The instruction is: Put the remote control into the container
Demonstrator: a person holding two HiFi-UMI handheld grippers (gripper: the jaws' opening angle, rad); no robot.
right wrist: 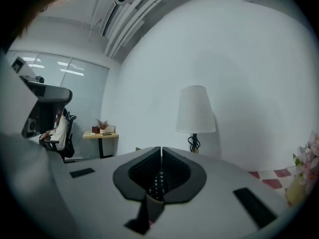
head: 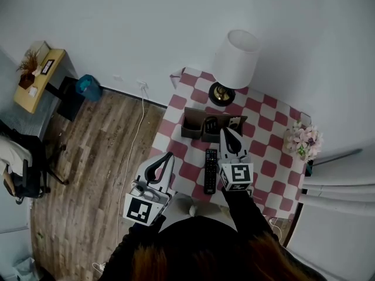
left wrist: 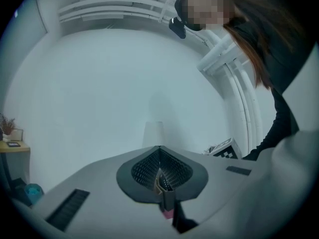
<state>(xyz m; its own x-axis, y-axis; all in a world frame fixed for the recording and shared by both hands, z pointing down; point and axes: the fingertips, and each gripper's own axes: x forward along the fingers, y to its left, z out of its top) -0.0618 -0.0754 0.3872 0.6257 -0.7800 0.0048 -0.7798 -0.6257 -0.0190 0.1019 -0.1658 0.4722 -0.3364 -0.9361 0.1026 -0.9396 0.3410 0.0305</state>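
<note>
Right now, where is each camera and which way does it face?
Head view: on the head, steeply down at the table, remote control, container; hair, left gripper, right gripper show.
Left gripper view: on that gripper, tilted up at bare wall; shut jaws, dark sleeve show.
Right gripper view: on that gripper, level toward the lamp; shut jaws show.
Shared: the lamp, in head and right gripper views.

Cool, even indoor light; fisheye frames with black vignette at the corners.
Head view: diffuse light, faint shadows, floor (head: 99, 174) at 8 o'clock dimmer than the washed pale wall (head: 176, 22); straight edges bow toward the rim. Left gripper view: hazy, low contrast, left gripper (left wrist: 159, 151) at 6 o'clock soft. Right gripper view: bright strips (right wrist: 75, 72) at 10 o'clock, pale shadow beside lamp (right wrist: 195, 108), right gripper (right wrist: 161, 151) at 6 o'clock out of focus.
</note>
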